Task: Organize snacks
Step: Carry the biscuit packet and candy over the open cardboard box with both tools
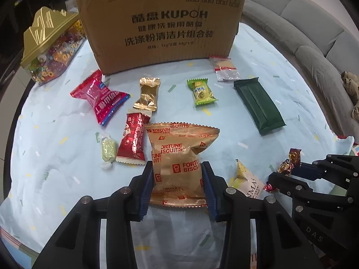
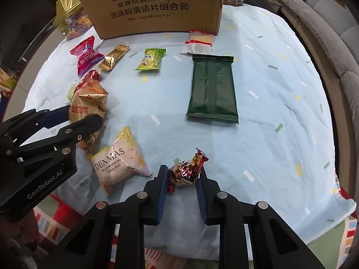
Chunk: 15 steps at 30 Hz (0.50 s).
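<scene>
My left gripper (image 1: 178, 174) is shut on a golden Fortune Biscuits packet (image 1: 179, 152), its blue pads pinching the packet's lower half on the light blue cloth (image 1: 224, 123). The right gripper (image 2: 182, 176) is shut on a dark red and gold foil candy (image 2: 187, 168), which shows in the left wrist view as the foil candy (image 1: 289, 162). A pink Denmas cheese ball packet (image 2: 119, 163) lies between the two grippers. The cardboard box (image 1: 161, 27) stands at the far side of the cloth.
Loose snacks lie between me and the box: a red packet (image 1: 101, 98), a gold wrapper (image 1: 148, 94), a dark red packet (image 1: 132, 139), a pale green candy (image 1: 108, 150), a green packet (image 1: 202, 92), a dark green bar (image 1: 258, 105). A gold-lidded candy jar (image 1: 49, 44) stands left; a grey sofa (image 1: 314, 33) curves right.
</scene>
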Each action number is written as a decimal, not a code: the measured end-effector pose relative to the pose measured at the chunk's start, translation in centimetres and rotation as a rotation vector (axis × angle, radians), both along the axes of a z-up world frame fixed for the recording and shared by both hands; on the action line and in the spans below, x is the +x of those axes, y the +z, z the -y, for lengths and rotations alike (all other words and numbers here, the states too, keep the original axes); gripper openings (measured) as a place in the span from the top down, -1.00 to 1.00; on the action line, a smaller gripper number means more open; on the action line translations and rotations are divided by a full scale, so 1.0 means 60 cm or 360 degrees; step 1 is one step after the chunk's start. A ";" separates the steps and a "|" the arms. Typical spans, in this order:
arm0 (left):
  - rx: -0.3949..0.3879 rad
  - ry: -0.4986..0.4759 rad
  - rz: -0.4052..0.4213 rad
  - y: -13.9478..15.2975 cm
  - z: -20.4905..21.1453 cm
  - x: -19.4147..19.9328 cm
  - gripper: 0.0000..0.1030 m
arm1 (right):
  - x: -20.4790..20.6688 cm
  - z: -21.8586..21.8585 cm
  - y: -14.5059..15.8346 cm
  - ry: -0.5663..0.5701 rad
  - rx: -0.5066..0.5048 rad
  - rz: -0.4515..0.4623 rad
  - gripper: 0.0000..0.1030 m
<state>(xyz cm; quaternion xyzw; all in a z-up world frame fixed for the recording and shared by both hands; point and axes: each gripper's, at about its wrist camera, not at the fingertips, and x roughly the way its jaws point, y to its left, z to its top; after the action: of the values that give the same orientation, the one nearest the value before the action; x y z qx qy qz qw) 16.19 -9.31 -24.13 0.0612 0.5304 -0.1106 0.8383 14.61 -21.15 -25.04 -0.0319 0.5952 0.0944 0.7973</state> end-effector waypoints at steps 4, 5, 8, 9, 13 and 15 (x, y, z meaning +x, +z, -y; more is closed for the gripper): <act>0.0016 0.0004 0.0040 0.017 -0.004 -0.004 0.21 | -0.007 0.003 0.015 -0.0001 -0.0008 0.0038 0.51; 0.0021 0.0007 0.0052 0.022 -0.005 -0.005 0.21 | -0.008 0.003 0.018 -0.0001 -0.0011 0.0047 0.51; 0.0031 0.0019 0.0089 0.038 -0.010 -0.009 0.21 | -0.012 0.005 0.032 0.0003 -0.0021 0.0077 0.51; 0.0031 0.0023 0.0100 0.042 -0.013 -0.011 0.21 | -0.013 0.003 0.036 0.0006 -0.0023 0.0090 0.51; 0.0043 0.0030 0.0135 0.054 -0.018 -0.019 0.21 | -0.016 0.003 0.050 0.0014 -0.0044 0.0131 0.51; 0.0042 0.0033 0.0136 0.059 -0.019 -0.022 0.21 | -0.019 0.005 0.057 0.0014 -0.0054 0.0152 0.51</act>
<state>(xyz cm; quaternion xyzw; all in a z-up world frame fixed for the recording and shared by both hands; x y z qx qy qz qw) 14.85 -8.15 -20.60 0.0715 0.4960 -0.0923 0.8604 13.46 -21.44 -21.60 -0.0525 0.5578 0.0862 0.8238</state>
